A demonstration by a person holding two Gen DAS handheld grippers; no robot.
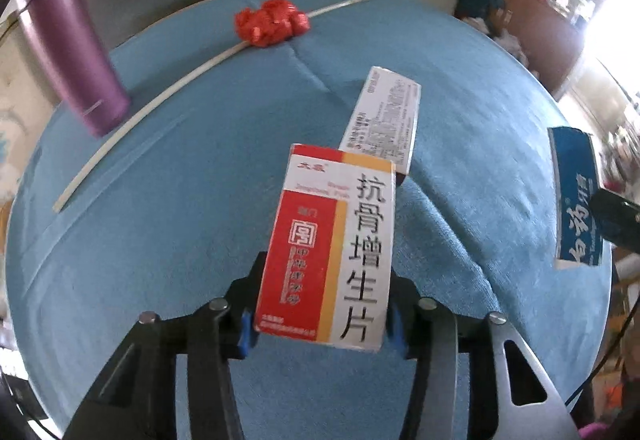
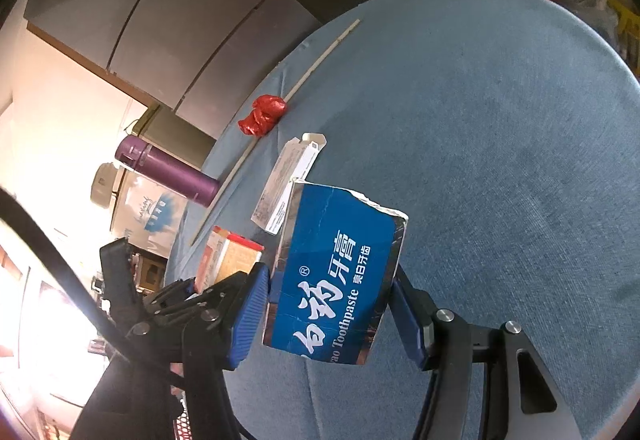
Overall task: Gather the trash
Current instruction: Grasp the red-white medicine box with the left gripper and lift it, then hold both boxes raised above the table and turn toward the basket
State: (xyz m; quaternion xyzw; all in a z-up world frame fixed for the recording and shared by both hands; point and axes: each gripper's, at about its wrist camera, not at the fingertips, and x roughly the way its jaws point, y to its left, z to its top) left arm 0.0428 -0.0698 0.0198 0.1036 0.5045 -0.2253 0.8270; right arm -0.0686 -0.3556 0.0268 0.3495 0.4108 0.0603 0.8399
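Over the blue cloth (image 1: 160, 179), left gripper (image 1: 320, 320) clamps the medicine box (image 1: 332, 240), right gripper (image 2: 328, 316) seemingly pinching the toothpaste box (image 2: 336, 272).

red-white medicine box (image 1: 332, 248) held aloft, torn blue toothpaste box (image 2: 336, 280) likewise

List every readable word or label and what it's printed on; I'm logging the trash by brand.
"抗骨增生片": large black characters on the red and white medicine box in the left gripper.
"Toothpaste", "牙膏", "亮白牙齿", "®": white print on the blue toothpaste box in the right gripper.
Small print on the medicine box: blurred.
White carton lying on the blue tablecloth: fine print, too small to read.
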